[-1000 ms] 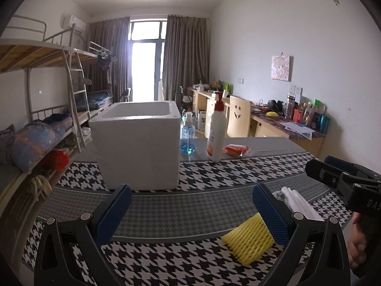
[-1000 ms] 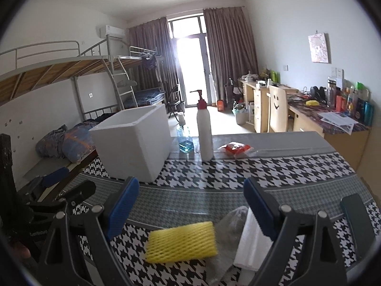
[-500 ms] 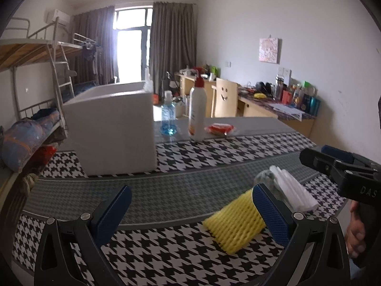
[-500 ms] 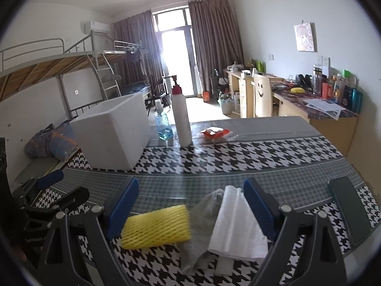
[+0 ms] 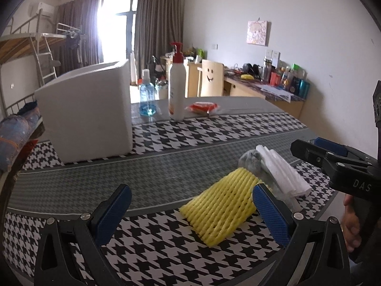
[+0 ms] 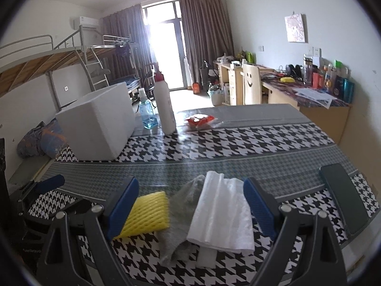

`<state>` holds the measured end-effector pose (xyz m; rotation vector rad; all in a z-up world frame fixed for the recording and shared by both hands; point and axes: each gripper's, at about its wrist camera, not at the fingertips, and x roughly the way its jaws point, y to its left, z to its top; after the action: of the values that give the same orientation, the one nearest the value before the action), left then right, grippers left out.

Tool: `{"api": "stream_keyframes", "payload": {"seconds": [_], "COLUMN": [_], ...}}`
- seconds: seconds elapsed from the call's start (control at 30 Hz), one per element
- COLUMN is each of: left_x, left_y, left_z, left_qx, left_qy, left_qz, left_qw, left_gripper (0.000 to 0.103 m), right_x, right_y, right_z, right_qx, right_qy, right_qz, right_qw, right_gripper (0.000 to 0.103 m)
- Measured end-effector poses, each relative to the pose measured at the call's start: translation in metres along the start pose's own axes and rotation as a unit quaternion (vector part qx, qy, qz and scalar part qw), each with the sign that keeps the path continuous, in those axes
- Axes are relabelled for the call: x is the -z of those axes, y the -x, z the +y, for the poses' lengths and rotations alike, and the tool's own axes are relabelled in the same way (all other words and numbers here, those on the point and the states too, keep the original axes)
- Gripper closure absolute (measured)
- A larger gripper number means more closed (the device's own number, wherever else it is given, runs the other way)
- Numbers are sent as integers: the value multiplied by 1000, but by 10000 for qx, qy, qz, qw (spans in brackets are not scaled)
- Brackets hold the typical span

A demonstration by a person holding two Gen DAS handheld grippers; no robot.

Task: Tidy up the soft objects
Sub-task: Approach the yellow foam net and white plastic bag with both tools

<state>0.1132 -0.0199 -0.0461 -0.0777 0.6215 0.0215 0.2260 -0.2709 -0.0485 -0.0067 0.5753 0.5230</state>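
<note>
On the houndstooth tablecloth (image 5: 166, 171), the yellow foam net (image 5: 221, 211) lies flat at the near edge, well in front of the white foam box (image 5: 88, 116). Touching the net's right side is a grey cloth (image 6: 181, 217), and a folded white foam sheet (image 6: 222, 214) lies partly over that cloth. The left gripper (image 5: 190, 214) is spread wide and holds nothing, its right pad just beside the net. The right gripper (image 6: 190, 212) also stands wide apart and empty, with the cloth and white sheet between its fingers. Behind the net, beside the box, stand a pump bottle (image 5: 176, 83) and a blue spray bottle (image 5: 147, 95)
</note>
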Motion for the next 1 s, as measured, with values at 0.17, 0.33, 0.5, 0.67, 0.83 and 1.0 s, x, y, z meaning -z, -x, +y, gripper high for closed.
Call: {"api": "stream_keyframes", "payload": {"seconds": [0.17,0.33,0.5,0.67,0.83,1.0], "left_x": [3,5,7,9,12,15], "left_y": [-8,-14,-20,-25,-32,-38], "left_z": [-7,-14,-20,-25,-27,-32], "left_qx": [105,241,315,362,385,402], "left_qy": [-111,-219,-355,-413,-419,-537], "left_qz": [157,247,328,376,495,602], "left_qw": [9998,9992,9983,9978,9972,9959], "left_gripper": [1,1,1,1,3,9], "right_x": [4,7,11,13,16,18], "right_y": [-3,-3,-7,-10,-13,-15], "right_z": [-5,-7,-13,-18,-21,-27], "right_qx": [39,125,171,211,272,306], "right_qy": [-38,-5,-78,-102,-107,-156], "right_qz": [88,121,215,297,362,421], "right_qw": [9999,9998,9996,9993,9989,9985], "right_gripper": [11,11,11,11,11,11]}}
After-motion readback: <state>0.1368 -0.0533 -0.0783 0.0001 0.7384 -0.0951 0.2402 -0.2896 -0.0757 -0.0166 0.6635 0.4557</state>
